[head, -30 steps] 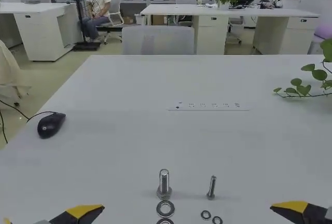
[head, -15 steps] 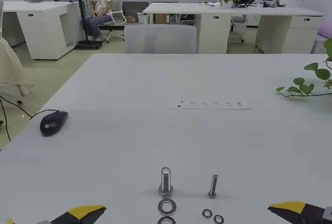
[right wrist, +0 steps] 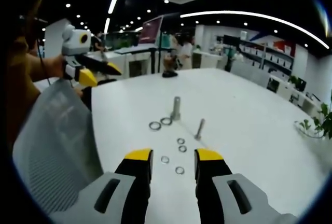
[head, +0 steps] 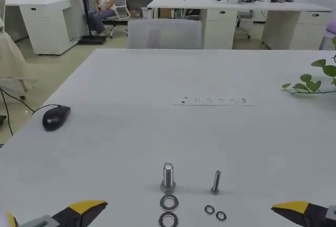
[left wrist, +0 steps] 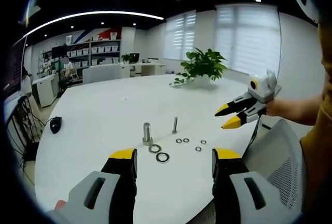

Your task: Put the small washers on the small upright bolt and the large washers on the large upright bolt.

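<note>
Left hand-held gripper (left wrist: 175,154) and right hand-held gripper (right wrist: 174,154): I held both spread, empty, near washers (head: 168,203) on the bench (head: 131,132).

Open tabletop (head: 131,132), large bolt (head: 168,177), small bolt (head: 216,182) (mouse (head: 56,116) aside)

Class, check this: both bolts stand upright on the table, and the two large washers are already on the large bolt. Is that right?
No. The large bolt and small bolt do stand upright on the table, but the two large washers are not on the large bolt: the head view shows them lying flat on the table beside it.
</note>
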Available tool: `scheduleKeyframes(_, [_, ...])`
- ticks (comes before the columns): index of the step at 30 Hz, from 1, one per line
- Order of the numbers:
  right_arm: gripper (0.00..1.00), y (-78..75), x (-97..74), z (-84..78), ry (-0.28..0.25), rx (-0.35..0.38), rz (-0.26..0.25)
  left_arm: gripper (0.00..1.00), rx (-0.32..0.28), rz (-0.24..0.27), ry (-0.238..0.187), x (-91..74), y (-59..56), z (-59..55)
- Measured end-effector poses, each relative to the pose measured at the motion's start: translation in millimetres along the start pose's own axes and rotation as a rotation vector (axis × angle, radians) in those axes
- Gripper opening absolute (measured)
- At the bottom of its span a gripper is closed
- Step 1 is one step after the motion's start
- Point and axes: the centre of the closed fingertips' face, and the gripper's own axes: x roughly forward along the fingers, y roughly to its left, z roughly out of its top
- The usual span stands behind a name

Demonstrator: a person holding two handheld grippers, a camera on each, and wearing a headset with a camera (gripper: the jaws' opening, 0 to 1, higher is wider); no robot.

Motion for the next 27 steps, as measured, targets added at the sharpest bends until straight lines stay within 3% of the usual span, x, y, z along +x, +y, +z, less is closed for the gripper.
scheduleKeyframes(16, [0.30,1.1,6.1,-8.4,0.040,-0.010,0.030,0.58,-0.010,0.010,-0.004,2.9,0.7,0.1])
scheduleKeyframes(27, [0.28,0.1,12.6,-13.5,0.097,-0.073,0.062,0.58,-0.019,0.011,0.002,3.0,1.7,-3.2])
